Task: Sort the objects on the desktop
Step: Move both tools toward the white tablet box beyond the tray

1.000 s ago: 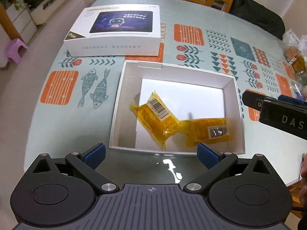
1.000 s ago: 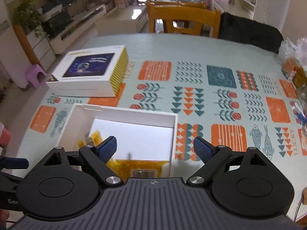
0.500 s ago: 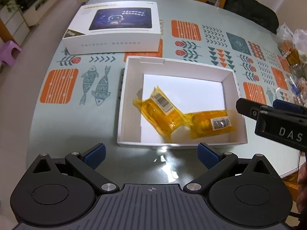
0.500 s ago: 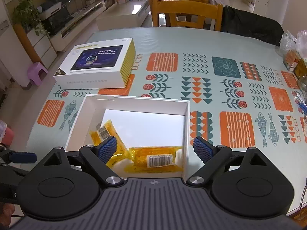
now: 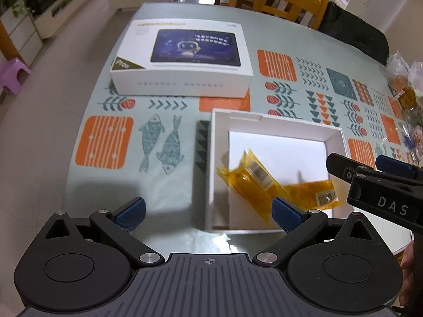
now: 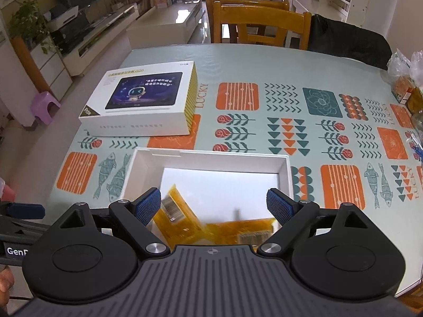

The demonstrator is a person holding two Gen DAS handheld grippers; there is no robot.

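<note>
An open white box [image 5: 219, 158] [image 6: 211, 159] lies on the patterned table. Two amber plastic packets with barcodes rest inside it, one [image 5: 251, 182] [image 6: 175, 216] at the left and one [image 5: 314, 194] [image 6: 243, 229] at the right. My left gripper [image 5: 208, 212] is open above the table just left of the box's near corner, nothing between its fingers. My right gripper [image 6: 214, 206] is open above the box's near side, over the packets. In the left wrist view the right gripper's side [image 5: 375, 190] shows at the right edge.
A closed white tablet box [image 5: 182, 63] [image 6: 142, 103] lies at the table's far left. Plastic bags of snacks [image 5: 404, 84] [image 6: 407, 84] crowd the right edge. A wooden chair [image 6: 259, 26] and a black bag [image 6: 349, 45] stand beyond the table. The table's near edge is close below.
My left gripper has shifted left, so the white box now sits to the right in its view. My right gripper has moved lower and closer over the packets. Both stay open.
</note>
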